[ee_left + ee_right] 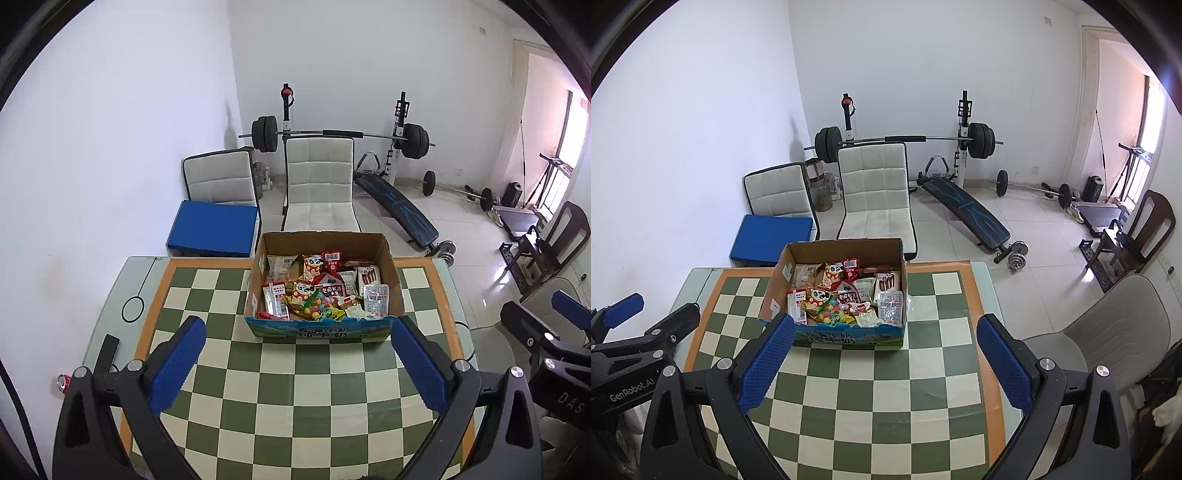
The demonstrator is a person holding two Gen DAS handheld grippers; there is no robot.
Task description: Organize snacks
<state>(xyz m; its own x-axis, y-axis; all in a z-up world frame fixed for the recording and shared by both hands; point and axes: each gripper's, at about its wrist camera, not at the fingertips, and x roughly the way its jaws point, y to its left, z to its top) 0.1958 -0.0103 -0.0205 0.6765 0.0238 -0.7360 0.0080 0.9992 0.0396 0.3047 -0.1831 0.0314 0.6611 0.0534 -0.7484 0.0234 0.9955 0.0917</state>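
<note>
The table, covered in a green and cream checked mat, carries one open cardboard box near its far edge, and that placing is the biggest risk: a push from the near side could slide the box toward the drop and the chair behind it. The box is light card with a torn near rim, so a pad catching that rim would likely tip or drag it rather than stop. Inside lie the snacks, a loose heap of overlapping packets, and a careless dip could pinch two at once or snag a foil corner and flick a neighbour over the wall. The left gripper hangs over the mat short of the box, jaws spread wide and empty; the right gripper is the same, released and holding nothing, with the box just ahead and slightly to its left. The two tools sit close side by side, so reaching in together could knock them into each other. Smallest, the round sweets near the front look apt to slip from flat pads.
</note>
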